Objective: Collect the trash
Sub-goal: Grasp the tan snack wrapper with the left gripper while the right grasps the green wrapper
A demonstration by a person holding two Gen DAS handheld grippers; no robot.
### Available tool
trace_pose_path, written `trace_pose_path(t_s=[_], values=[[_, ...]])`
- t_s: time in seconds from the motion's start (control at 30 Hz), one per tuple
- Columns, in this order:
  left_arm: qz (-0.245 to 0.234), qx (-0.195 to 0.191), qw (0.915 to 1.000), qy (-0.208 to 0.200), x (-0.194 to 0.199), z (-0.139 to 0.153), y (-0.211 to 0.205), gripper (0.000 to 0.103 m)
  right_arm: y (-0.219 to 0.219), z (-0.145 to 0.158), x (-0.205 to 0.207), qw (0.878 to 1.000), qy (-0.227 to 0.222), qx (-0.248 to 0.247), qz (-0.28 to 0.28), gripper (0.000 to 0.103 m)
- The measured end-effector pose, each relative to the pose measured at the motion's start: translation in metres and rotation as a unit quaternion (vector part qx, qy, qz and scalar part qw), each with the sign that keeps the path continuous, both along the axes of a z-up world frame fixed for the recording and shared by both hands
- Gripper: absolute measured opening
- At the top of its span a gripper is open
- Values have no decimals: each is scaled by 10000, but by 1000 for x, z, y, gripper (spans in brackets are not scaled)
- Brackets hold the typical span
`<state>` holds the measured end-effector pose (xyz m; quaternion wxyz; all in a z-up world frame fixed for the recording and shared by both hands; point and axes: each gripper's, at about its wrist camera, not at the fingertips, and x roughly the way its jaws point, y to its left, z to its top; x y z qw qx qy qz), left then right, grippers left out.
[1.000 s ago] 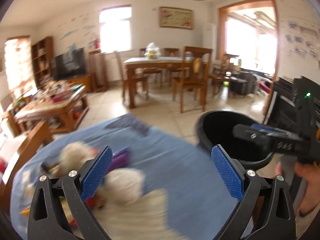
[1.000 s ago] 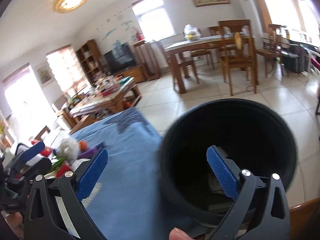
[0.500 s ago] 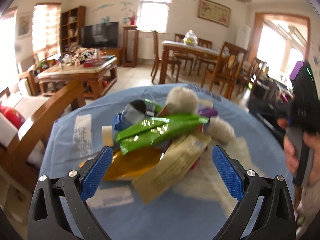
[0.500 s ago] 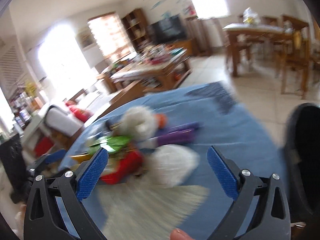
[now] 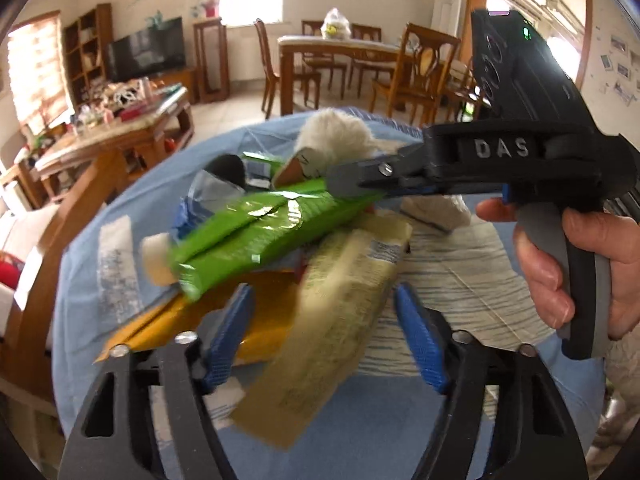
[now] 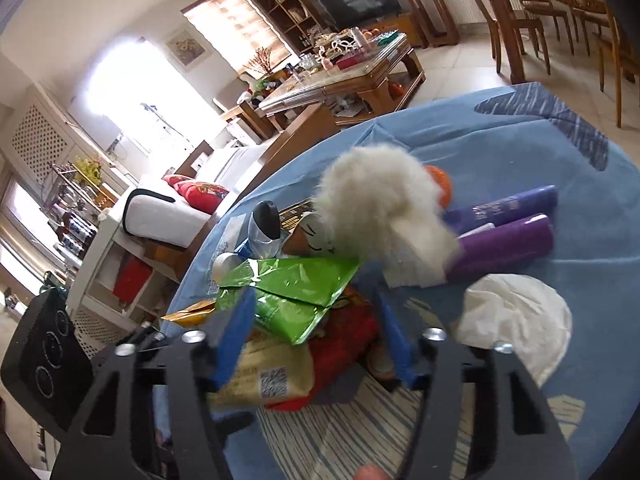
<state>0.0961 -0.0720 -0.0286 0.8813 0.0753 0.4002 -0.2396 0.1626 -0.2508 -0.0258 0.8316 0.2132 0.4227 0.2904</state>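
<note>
Blue-clothed round table point(image 6: 520, 152) holds the trash pile; both part-open grippers have just been closing, left gripper point(image 5: 324, 332) straddling the beige paper packet point(image 5: 320, 344), right gripper point(image 6: 316, 336) around the crinkly green foil wrapper's point(image 6: 296, 292) near end, probably not yet pinching, its long axis running left-right.

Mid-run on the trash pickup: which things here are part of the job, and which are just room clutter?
Job:
- green wrapper
- beige wrapper
- gold wrapper
- red wrapper
- fluffy wad
- tissue
- purple tubes
- left gripper, right gripper, jaws just been closing

Lying about:
- coffee table
- dining table
- TV
- red cushions
</note>
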Motion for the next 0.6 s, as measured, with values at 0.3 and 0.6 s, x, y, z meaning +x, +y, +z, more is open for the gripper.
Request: trace_pose_path(t_s=[0.3,0.6], values=[[-17,-352,9989,309,2,-7,5,53,-1,16,-9,9991,-407,60,33,6],[132,-1012,9948,28,-21,13,26,52,-12,55,-37,9920,-1248,-116,-164,3]])
